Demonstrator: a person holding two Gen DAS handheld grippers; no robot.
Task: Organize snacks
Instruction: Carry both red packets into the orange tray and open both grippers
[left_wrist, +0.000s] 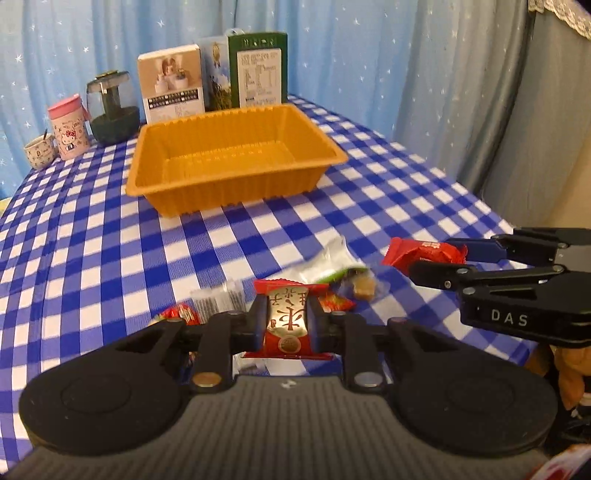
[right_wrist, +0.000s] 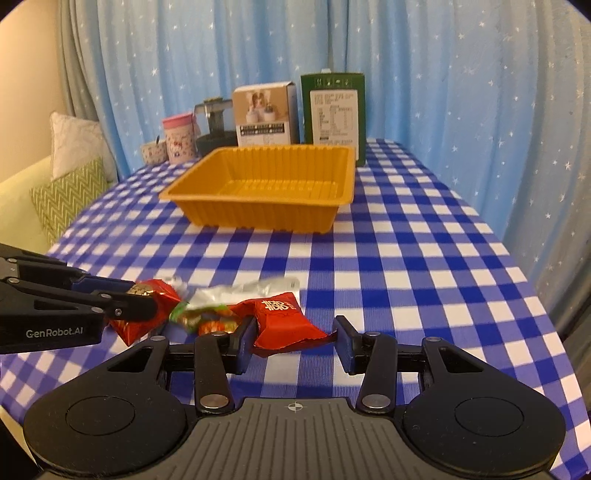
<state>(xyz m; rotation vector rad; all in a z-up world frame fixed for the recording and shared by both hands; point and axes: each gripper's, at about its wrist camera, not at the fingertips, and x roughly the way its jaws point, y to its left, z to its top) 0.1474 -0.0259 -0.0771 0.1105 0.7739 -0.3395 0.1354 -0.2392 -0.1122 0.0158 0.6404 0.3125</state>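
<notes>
Snacks are light, crinkly and slippery; my left gripper (left_wrist: 286, 325) pinches a red packet (left_wrist: 287, 321) mid-body, my right gripper (right_wrist: 295, 341) clasps another packet (right_wrist: 282, 319).

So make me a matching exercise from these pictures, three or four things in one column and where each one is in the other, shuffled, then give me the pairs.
Things:
1. red and gold packet
2. red packet with white print
3. orange tray
4. pink cup

Places:
A. empty, in the middle of the checked tablecloth
B. between the left gripper's jaws
C. at the back of the table, by the curtain
D. between the right gripper's jaws

Pairs: 1-B, 2-D, 3-A, 4-C
</notes>
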